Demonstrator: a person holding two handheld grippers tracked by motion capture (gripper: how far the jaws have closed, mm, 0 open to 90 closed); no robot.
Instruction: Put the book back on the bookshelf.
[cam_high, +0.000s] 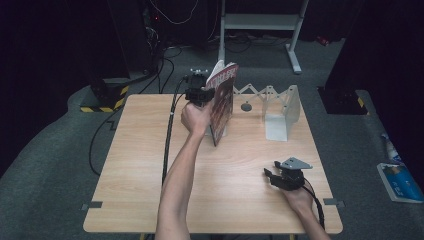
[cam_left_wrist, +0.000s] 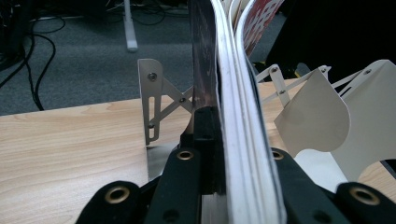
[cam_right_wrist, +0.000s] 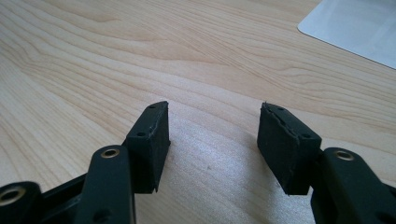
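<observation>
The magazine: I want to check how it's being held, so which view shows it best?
The high view: the magazine stands upright on the table, clamped by the left gripper, beside the white rack. The left gripper view shows just its page edges pinched between the jaws. The right gripper view shows bare tabletop.

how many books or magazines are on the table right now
1. A single magazine stands upright near the table's far edge, clamped in the left tongs, just left of the white expanding rack. Nothing seems hidden behind it, though that side is not visible.
</observation>
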